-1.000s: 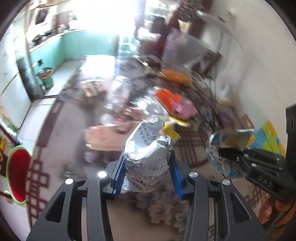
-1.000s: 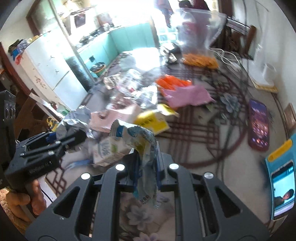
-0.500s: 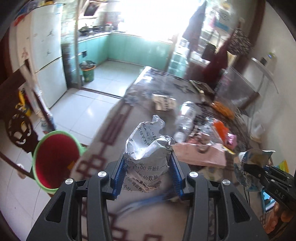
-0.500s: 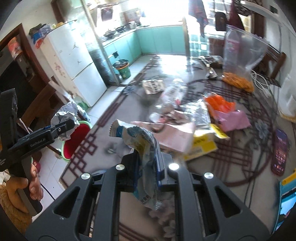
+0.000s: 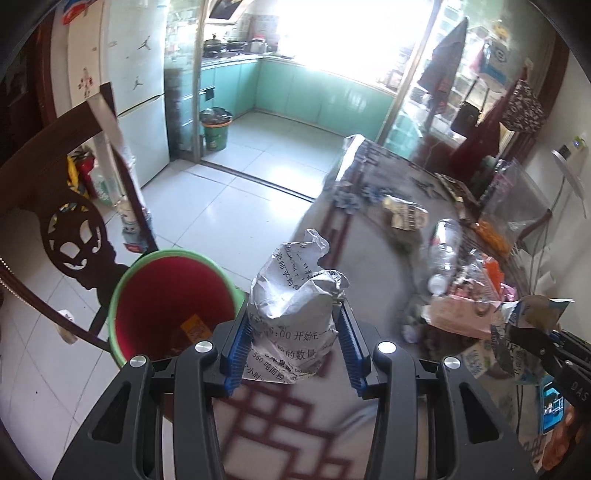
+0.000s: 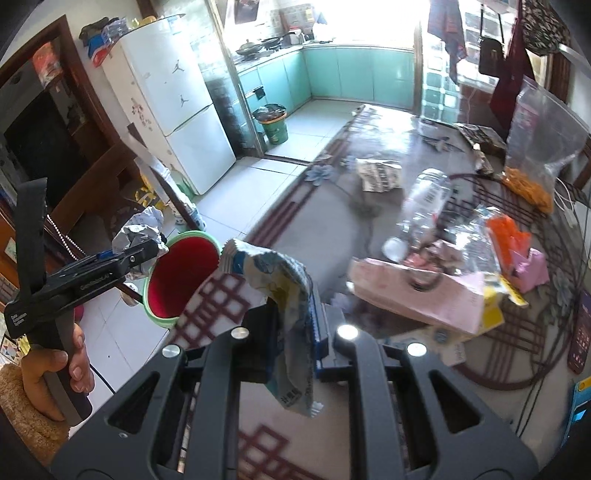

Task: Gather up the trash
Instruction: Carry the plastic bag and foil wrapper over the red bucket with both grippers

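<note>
The table [image 6: 325, 236] fills the right wrist view from 12 to 5 o'clock, littered with wrappers and a clear bottle [image 6: 424, 206]. On the floor at 9 o'clock stands the red bin [image 6: 181, 280] with its green rim. The left claw [image 5: 293, 345] clamps a crumpled printed paper [image 5: 295, 295], just right of the bin. The right claw [image 6: 291, 332] pinches a flattened blue-and-white wrapper [image 6: 284, 295] above the table edge.

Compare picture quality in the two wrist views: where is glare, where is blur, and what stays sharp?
Left wrist view: the window is blown out white, the table clutter is smeared, and the crumpled paper in the left gripper is crisp. Right wrist view: glare at the top, the clear bottle is blurred, the wrapper is sharp; straight edges bow outward.
</note>
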